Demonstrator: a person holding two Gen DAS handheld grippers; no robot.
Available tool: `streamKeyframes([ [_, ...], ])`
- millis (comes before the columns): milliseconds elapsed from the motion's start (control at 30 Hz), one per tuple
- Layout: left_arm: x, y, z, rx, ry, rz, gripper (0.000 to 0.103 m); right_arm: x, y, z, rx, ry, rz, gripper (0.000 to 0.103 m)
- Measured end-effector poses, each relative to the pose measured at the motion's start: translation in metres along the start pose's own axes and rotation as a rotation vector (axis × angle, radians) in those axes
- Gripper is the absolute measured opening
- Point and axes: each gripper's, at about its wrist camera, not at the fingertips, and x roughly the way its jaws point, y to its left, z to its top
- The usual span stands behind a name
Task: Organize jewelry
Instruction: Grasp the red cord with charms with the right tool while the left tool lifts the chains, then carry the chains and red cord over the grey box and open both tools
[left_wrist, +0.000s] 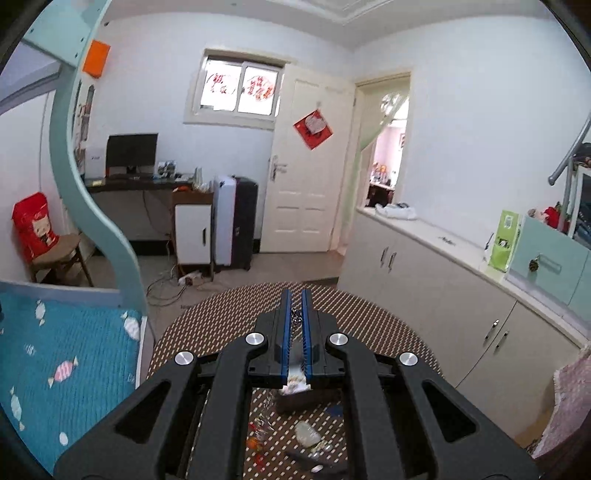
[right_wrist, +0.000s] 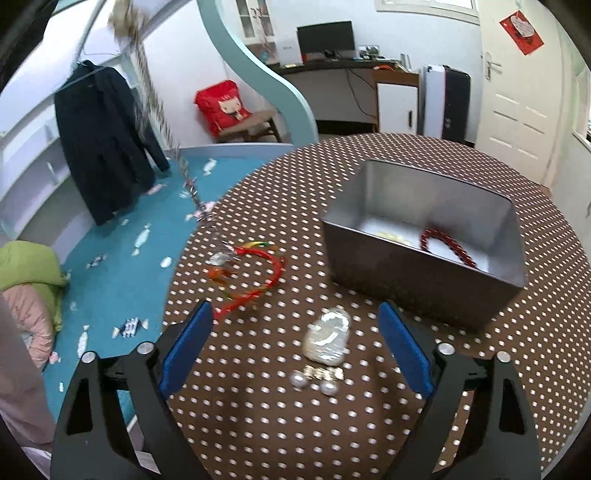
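Note:
My left gripper (left_wrist: 295, 299) is shut on a silver chain necklace (left_wrist: 295, 315) and holds it high above the round dotted table (left_wrist: 221, 325). In the right wrist view the chain (right_wrist: 155, 103) hangs from the top left down to a pendant (right_wrist: 218, 257) beside a red cord bracelet (right_wrist: 258, 275). My right gripper (right_wrist: 295, 321) is open and empty above a silver pouch-like piece (right_wrist: 327, 338) and pearl earrings (right_wrist: 314, 382). The metal box (right_wrist: 424, 273) at the right holds a red bead bracelet (right_wrist: 445, 245).
A bed with a teal cover (right_wrist: 122, 240) lies left of the table. White cabinets (left_wrist: 424, 266) run along the right wall. A dark coat (right_wrist: 103, 136) hangs at the left. The table edge (right_wrist: 177, 266) is near the pendant.

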Motion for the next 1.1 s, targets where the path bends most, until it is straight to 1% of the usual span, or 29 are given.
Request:
streamKeyframes([
  [100,-0.005,-0.014,0.013,0.031,-0.031,-0.014,0.005,0.001,0.002,0.0,0.003,-0.014,0.015,0.078],
  [167,-0.009,-0.025,0.019,0.048,-0.05,-0.03,0.005,0.0,0.0,0.0,0.008,-0.026,0.002,0.072],
  [200,-0.01,-0.029,0.021,0.056,-0.056,-0.035,0.005,-0.001,-0.002,0.0,0.017,-0.035,-0.006,0.056],
  [233,-0.01,-0.035,0.02,0.064,-0.054,-0.042,0.005,-0.003,-0.005,0.0,0.032,-0.042,0.002,0.032],
  [267,-0.009,-0.037,0.019,0.068,-0.049,-0.042,0.005,-0.004,-0.007,0.0,0.041,-0.04,0.019,0.023],
  [300,-0.007,-0.04,0.017,0.07,-0.04,-0.04,0.005,-0.004,-0.009,0.0,0.045,-0.035,0.033,0.01],
  [400,0.005,-0.041,0.007,0.06,0.007,-0.027,0.005,-0.012,-0.021,-0.009,0.05,-0.031,-0.021,0.011],
  [467,0.015,-0.035,-0.004,0.04,0.046,-0.012,0.005,-0.019,-0.039,-0.017,0.099,-0.019,-0.042,0.011],
  [500,0.019,-0.032,-0.008,0.028,0.062,-0.001,0.005,-0.023,-0.047,-0.021,0.113,-0.016,-0.068,0.01],
  [633,0.039,-0.009,-0.03,-0.048,0.134,0.044,0.005,-0.046,-0.083,-0.034,0.202,-0.024,-0.187,0.01],
  [700,0.044,0.001,-0.039,-0.076,0.153,0.063,0.005,-0.058,-0.099,-0.039,0.241,-0.034,-0.24,0.01],
  [800,0.049,0.02,-0.049,-0.114,0.173,0.101,0.005,-0.072,-0.118,-0.047,0.293,-0.049,-0.297,0.01],
  [867,0.05,0.031,-0.053,-0.133,0.183,0.109,0.005,-0.077,-0.13,-0.05,0.324,-0.052,-0.314,0.01],
  [933,0.052,0.034,-0.059,-0.131,0.201,0.102,0.005,-0.082,-0.135,-0.052,0.344,-0.059,-0.313,0.01],
  [1000,0.056,0.034,-0.064,-0.121,0.217,0.1,0.005,-0.086,-0.134,-0.049,0.336,-0.068,-0.31,0.01],
  [1100,0.061,0.034,-0.069,-0.131,0.232,0.083,0.005,-0.093,-0.124,-0.036,0.299,-0.098,-0.276,0.01],
])
